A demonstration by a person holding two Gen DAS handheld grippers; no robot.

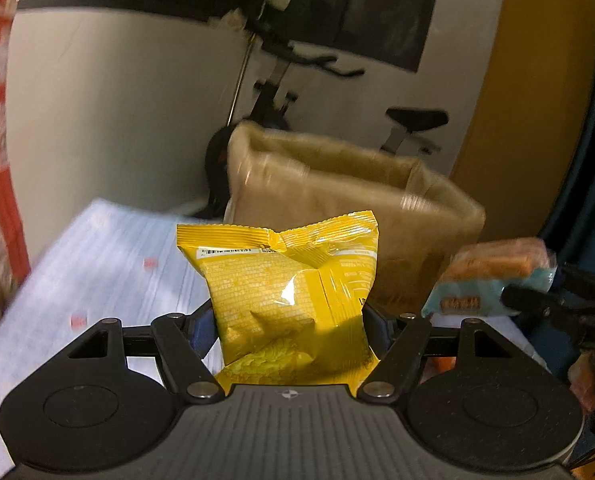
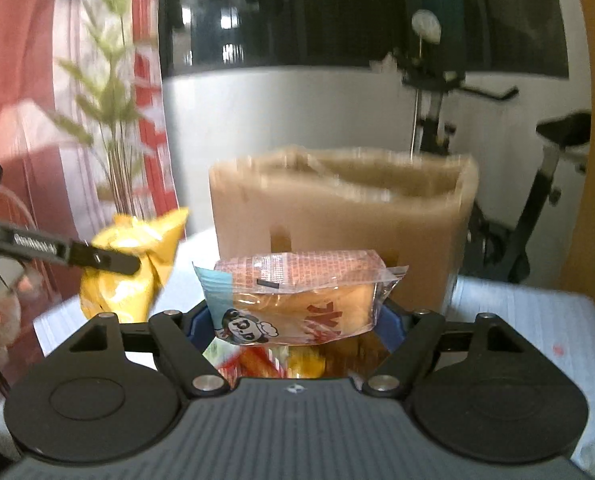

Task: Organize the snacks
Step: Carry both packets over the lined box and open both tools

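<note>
Both grippers loaded, each holding one snack near the brown bin.

Left gripper [image 1: 289, 320] clamps a yellow bag [image 1: 289, 292] upright between its fingers, above the blue cloth [image 1: 109, 264]. Right gripper [image 2: 293, 320] grips a clear bread pack [image 2: 301, 296] lying crosswise, over more snacks [image 2: 281, 360], blurred, just below. Bin [image 2: 337, 220] stands open just beyond both packets, at the far edge of the cloth. An exercise bike [image 1: 281, 80] stands behind it by the wall.

yellow chip bag [image 1: 285, 292] | tan basket [image 1: 337, 196] | pale-blue tablecloth [image 1: 97, 264], seemingly red-dotted
</note>
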